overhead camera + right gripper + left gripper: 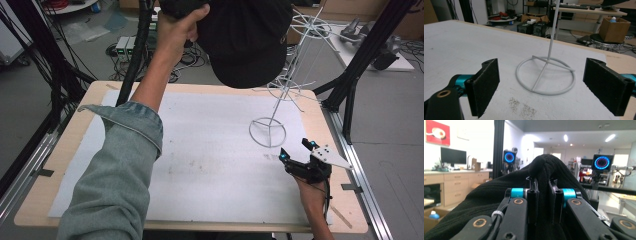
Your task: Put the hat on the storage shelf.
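Observation:
A black knit hat (245, 40) hangs high over the table's far edge, close to the camera. My left gripper (543, 185) is shut on a fold of the black knit hat (544, 167), and a raised hand (175, 30) in a denim sleeve holds it up. A white wire stand (287, 85) rises at the right on a ring base (268, 132), with a wire ring top (310, 24) beside the hat. My right gripper (295, 150) rests low on the mat just in front of that base, jaws wide open. Between its pads (485, 85) I see the ring base (549, 93) and pole (551, 40).
A white foam mat (210, 165) covers the wooden table (65, 150). Black frame posts (360, 60) stand at the right and cables (137, 55) hang at the back left. Power boxes (125, 46) and a cardboard box (614, 28) sit beyond the table.

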Action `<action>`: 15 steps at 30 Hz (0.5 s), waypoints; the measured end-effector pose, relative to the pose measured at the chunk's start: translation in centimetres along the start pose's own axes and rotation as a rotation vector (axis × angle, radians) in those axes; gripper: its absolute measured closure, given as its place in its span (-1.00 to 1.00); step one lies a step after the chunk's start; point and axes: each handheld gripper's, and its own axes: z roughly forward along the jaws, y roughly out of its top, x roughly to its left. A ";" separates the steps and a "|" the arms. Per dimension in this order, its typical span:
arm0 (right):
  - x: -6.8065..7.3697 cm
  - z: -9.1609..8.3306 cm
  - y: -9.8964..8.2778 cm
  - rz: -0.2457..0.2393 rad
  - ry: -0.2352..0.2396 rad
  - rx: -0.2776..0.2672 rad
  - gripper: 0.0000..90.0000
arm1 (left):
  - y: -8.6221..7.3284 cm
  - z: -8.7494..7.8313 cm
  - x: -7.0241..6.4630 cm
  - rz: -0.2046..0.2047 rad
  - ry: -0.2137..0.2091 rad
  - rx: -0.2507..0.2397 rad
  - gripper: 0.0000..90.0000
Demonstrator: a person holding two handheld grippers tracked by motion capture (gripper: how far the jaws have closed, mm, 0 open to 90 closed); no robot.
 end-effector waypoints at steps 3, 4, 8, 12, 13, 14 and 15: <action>0.0 0.1 0.0 0.000 0.003 -0.003 -0.71 | -0.6 0.1 0.5 -0.013 0.003 0.030 0.79; -0.1 0.1 0.0 -0.001 0.001 0.001 -0.71 | -0.8 0.0 0.7 -0.019 0.006 0.041 0.78; -0.1 0.1 -0.1 -0.003 0.004 0.006 -0.71 | -1.7 -0.5 1.2 -0.028 0.025 0.073 0.77; 0.0 0.2 0.0 -0.004 0.004 0.006 -0.71 | -2.6 -1.0 1.5 -0.042 0.037 0.127 0.74; 0.0 0.2 0.0 -0.004 0.003 0.007 -0.71 | -2.7 -1.0 1.5 -0.031 0.039 0.153 0.74; 0.0 0.2 0.0 -0.005 0.003 0.006 -0.71 | -2.8 -1.0 1.4 -0.024 0.043 0.165 0.74; 0.0 0.2 0.0 -0.006 0.003 0.005 -0.71 | -2.8 -0.9 1.2 -0.004 0.050 0.188 0.74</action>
